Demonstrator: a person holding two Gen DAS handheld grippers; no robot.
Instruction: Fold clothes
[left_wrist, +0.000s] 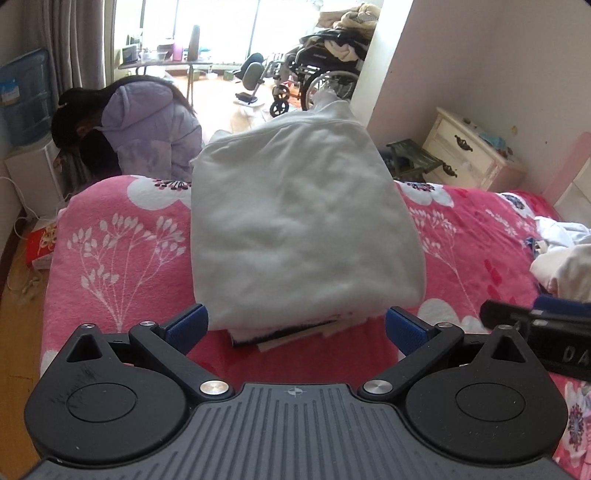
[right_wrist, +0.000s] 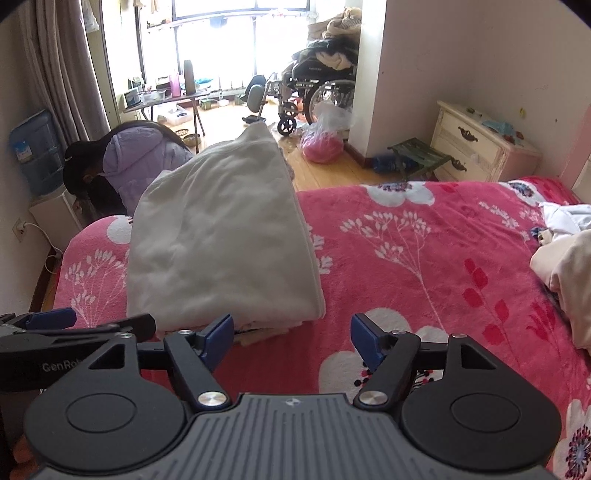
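Folded white garment (left_wrist: 299, 225) sits on the pink floral blanket (left_wrist: 110, 251) covering the bed, near the foot-end edge as I see it, thick rectangular stack with a darker layer and a pale strip poking out at its near bottom edge. In my left wrist view it's dead centre, right ahead of my left gripper (left_wrist: 295, 325), whose blue pads (left_wrist: 186, 325) are spread wide, one each side of the garment's near end, neither touching cloth, nothing held. My right gripper (right_wrist: 291, 341) is also wide open and empty, only blanket between its pads (right_wrist: 364, 341); the garment (right_wrist: 221, 240) lies to the left of it, near corner just beside the left pad (touching or not, can't tell). Each gripper shows at the edge of the other's view: the right one (left_wrist: 535, 328) low right, the left one (right_wrist: 48, 332) low left, so they're side by side.

Loose pile of white clothes (right_wrist: 565, 258) on the blanket at far right, well apart from the folded stack. Beyond the bed: a person in a lilac puffer jacket (left_wrist: 147, 125) bent over at the left, wheelchair (right_wrist: 314, 92) heaped with clothes by the window, cream nightstand (right_wrist: 476, 147) against the wall, blue water jug (right_wrist: 35, 151) far left
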